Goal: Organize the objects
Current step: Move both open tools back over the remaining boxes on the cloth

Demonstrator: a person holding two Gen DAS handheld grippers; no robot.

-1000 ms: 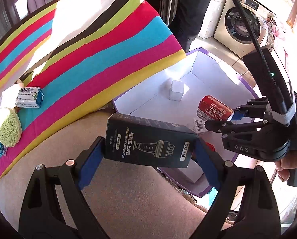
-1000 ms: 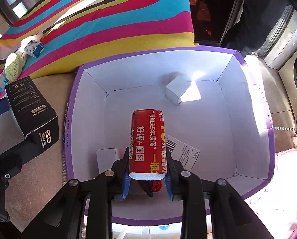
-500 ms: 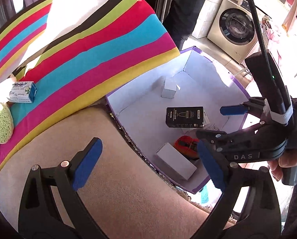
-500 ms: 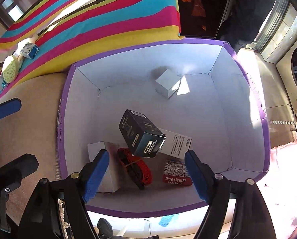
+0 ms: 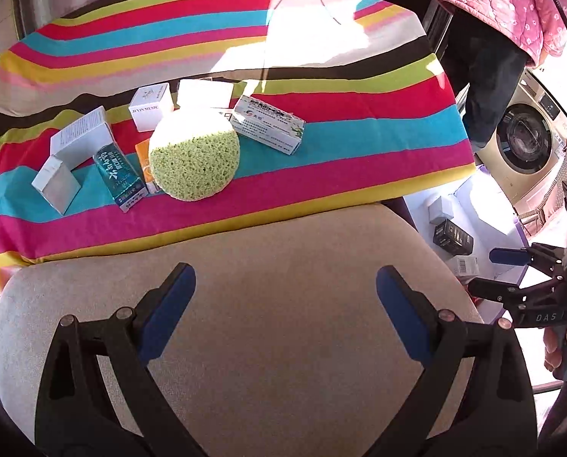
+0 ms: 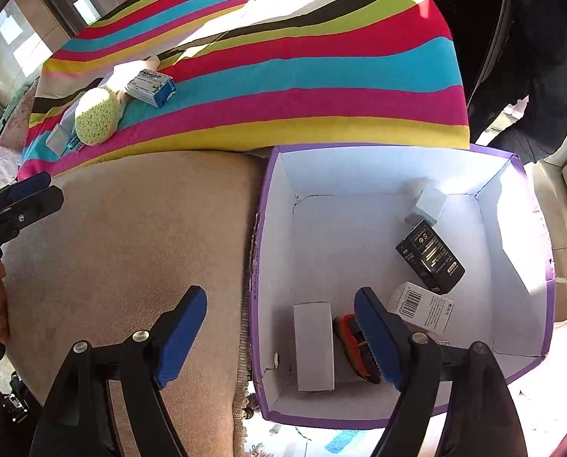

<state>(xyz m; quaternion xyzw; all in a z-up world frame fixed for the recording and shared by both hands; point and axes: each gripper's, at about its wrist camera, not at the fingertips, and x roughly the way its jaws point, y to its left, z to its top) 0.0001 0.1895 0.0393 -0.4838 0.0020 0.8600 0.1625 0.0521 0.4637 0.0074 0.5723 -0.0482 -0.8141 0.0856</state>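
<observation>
Now that both drops are done, the black box [image 6: 430, 257] lies in the purple bin [image 6: 548, 266]; left gripper [image 5: 285, 314] and right gripper [image 6: 279, 337] jaws have just spread, empty, probably heading for the sponge [image 5: 194, 154].

Home, prob. laundry/living corner: front-load washing machine [image 5: 527, 144] on tiled floor at rt, beige upholstered cushion [image 5: 245, 297] w/ bright striped cloth [image 5: 321, 144] over it, sunlit windows [image 6: 28, 38] behind, person in pink quilted jacket [image 5: 511, 0] standing by, household boxes + sponge [image 5: 194, 160] scattered.
</observation>
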